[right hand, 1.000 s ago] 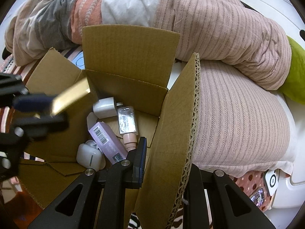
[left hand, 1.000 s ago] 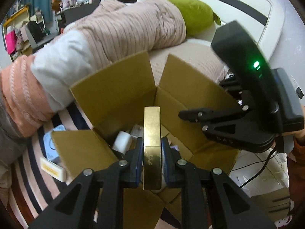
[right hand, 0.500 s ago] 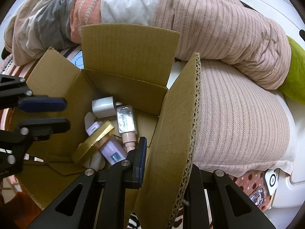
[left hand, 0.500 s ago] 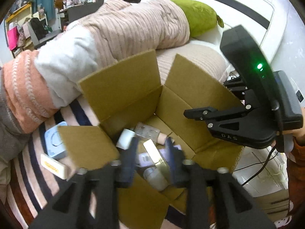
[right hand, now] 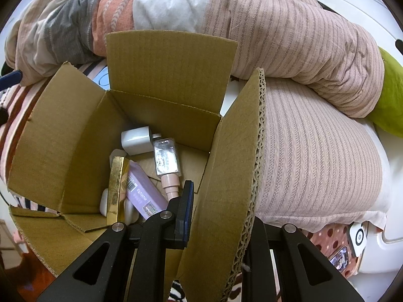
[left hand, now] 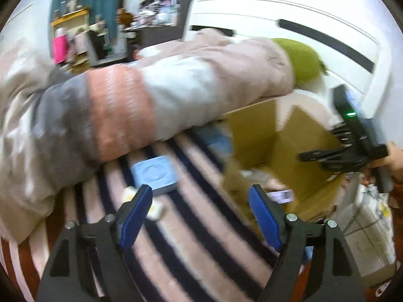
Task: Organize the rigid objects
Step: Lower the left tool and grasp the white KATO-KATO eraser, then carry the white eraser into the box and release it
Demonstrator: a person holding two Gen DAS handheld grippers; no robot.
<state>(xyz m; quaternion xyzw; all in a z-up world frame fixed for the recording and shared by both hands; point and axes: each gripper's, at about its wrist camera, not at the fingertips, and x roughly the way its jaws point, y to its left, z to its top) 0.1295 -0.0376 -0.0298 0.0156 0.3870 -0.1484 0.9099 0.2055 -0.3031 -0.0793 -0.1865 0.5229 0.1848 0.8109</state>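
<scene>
Left claw apart, jaws just been opening, nothing between them; sits over striped bedspread beside cardboard box. Light-blue case and small yellow-white item on bedspread just ahead of it, blurred. Right claw clamped on box flap. Gold box lying inside cardboard box, against purple box, near clear bottle and white charger.
</scene>
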